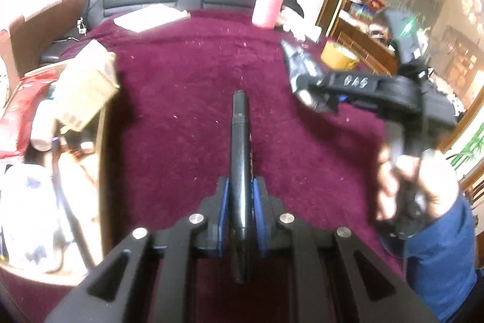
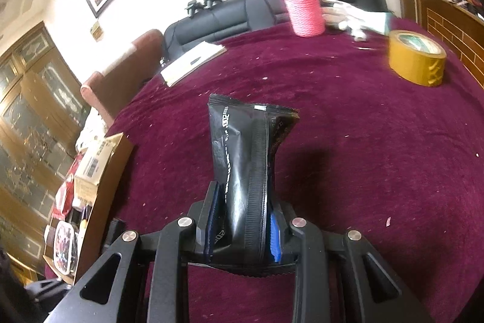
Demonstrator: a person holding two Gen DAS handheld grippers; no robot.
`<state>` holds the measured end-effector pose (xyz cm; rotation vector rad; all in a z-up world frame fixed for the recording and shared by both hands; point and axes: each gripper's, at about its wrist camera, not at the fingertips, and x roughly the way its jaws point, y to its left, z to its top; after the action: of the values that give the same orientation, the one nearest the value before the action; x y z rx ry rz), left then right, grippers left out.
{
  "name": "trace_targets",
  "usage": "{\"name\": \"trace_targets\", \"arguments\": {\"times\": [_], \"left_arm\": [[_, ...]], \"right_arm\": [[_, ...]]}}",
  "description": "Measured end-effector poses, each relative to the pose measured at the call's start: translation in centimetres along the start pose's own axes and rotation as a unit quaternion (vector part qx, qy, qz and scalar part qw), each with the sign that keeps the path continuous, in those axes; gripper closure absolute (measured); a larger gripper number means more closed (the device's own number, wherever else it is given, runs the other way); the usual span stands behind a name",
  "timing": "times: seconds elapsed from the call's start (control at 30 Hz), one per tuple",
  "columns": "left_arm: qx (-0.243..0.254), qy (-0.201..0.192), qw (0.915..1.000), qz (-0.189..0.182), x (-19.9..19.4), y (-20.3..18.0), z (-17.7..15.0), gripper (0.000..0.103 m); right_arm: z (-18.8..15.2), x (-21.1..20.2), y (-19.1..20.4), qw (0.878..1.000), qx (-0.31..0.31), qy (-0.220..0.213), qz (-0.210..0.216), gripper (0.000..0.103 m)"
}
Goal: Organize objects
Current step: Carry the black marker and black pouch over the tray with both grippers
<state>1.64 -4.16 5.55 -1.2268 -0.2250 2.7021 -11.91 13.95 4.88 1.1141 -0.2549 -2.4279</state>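
Marker first: a slim black plastic marker pen (image 1: 240, 171) is clamped between the blue pads of the left gripper (image 1: 240, 196), pointing toward twelve o'clock over the crimson velvet tablecloth (image 1: 181, 87). The right gripper (image 2: 243, 211) pinches a crinkled black foil sachet (image 2: 245, 147) upright. Farther off sit a mustard-yellow tape roll (image 2: 416, 58) at two o'clock and a pink rope-wound cup (image 2: 304, 8) at one.

We see a plush maroon cloth on the table (image 2: 363, 156), a glossy black foil packet (image 2: 242, 153), a smooth shiny black marker (image 1: 240, 159), glossy yellow tape (image 2: 416, 58), a rough pink woven-cord pot (image 2: 304, 8)
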Motion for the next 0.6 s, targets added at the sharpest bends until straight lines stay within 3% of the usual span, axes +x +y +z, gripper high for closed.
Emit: {"name": "trace_targets", "arguments": {"times": [0.37, 0.6], "left_arm": [[-0.037, -0.057, 0.9977, 0.0, -4.7, 4.1, -0.4, 0.088], [-0.069, -0.095, 0.9927, 0.028, -7.0, 8.4, -0.9, 0.087]], "right_arm": [[-3.4, -1.3, 7.8, 0.997, -0.048, 0.001, 0.057, 0.072], [-4.9, -1.5, 12.9, 0.992, -0.087, 0.012, 0.087, 0.072]]}}
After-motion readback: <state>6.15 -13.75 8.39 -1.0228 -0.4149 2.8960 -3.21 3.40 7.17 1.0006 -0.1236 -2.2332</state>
